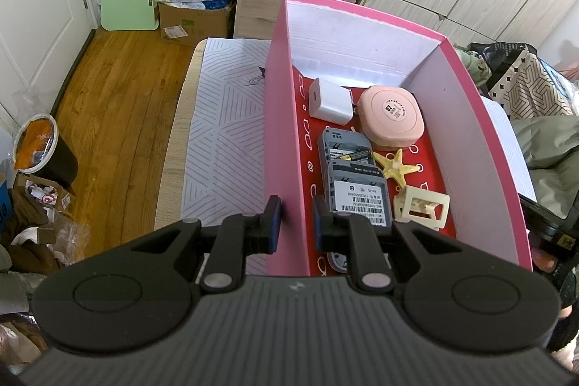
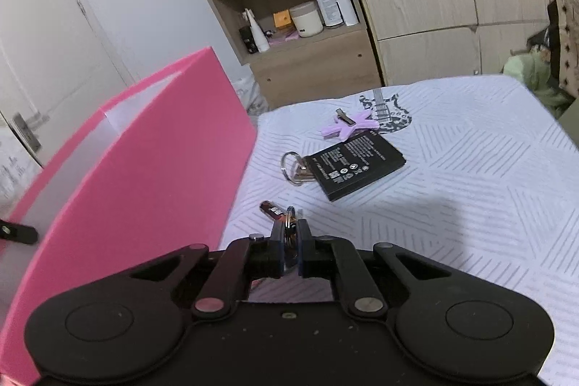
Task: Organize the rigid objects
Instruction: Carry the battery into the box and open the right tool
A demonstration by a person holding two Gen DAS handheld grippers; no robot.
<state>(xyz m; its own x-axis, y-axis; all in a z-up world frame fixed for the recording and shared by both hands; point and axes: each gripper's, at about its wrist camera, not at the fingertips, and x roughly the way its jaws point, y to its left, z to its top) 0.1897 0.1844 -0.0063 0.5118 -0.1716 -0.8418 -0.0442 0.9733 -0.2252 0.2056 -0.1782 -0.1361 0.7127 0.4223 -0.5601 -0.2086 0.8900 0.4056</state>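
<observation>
The pink box point(image 1: 286, 132) sits on the patterned cloth point(image 2: 470, 169), its near wall clamped by the left gripper point(image 1: 294, 223); beside it, the right gripper point(image 2: 290, 234) pinches a key ring point(image 2: 289, 223) carrying a small red tag point(image 2: 271, 208).

Pale striped cloth over table point(image 2: 470, 205). On it: tall pink cardboard box point(image 2: 163, 169) left of tool; black flat battery point(image 2: 358, 165), lilac star-shaped clip point(image 2: 349, 127) ahead.
</observation>
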